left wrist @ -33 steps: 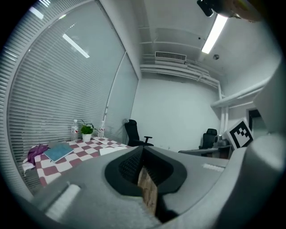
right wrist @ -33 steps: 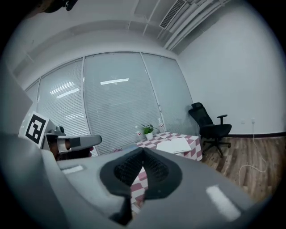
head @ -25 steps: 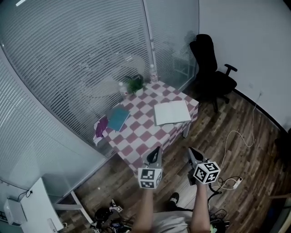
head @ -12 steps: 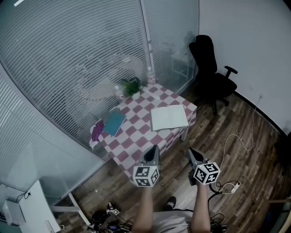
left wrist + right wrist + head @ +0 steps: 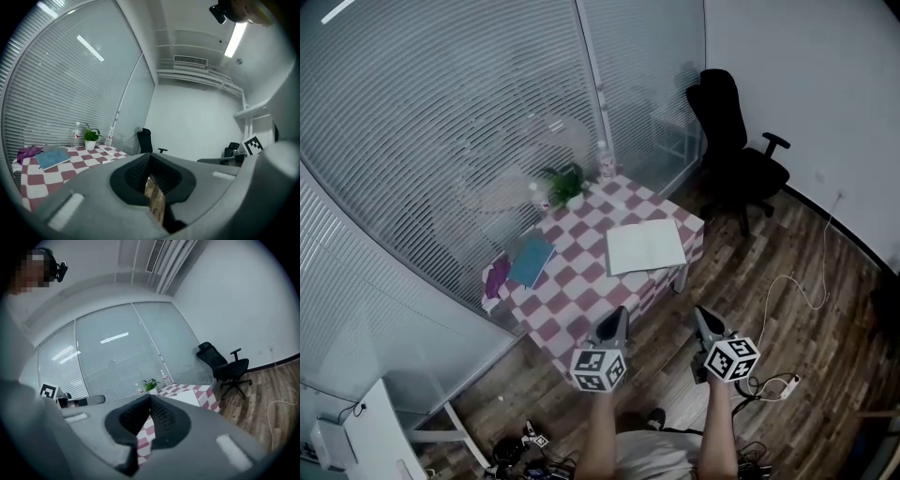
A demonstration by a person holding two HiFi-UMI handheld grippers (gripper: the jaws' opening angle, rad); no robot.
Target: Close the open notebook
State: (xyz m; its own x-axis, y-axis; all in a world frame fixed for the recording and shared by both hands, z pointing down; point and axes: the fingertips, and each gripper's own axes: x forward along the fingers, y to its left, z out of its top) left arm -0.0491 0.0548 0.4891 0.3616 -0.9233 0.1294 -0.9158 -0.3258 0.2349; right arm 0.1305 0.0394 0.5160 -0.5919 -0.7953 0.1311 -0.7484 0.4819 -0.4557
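Notebook (image 5: 646,247) open, flat on table (image 5: 581,292), right half; not yet reached.
Jaws pressed together, nothing between, on left gripper (image 5: 619,314) and right gripper (image 5: 701,314); side by side, roughly level, over floor at table's near corner, well short of notebook. Likely approach pose, closed since nothing to carry. Blue book (image 5: 531,260) and plant (image 5: 562,183) further left.

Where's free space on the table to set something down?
Bare cloth on the table at the near corner, and the strip between the blue book and the open notebook. Crowded along the window edge: plant, bottle.
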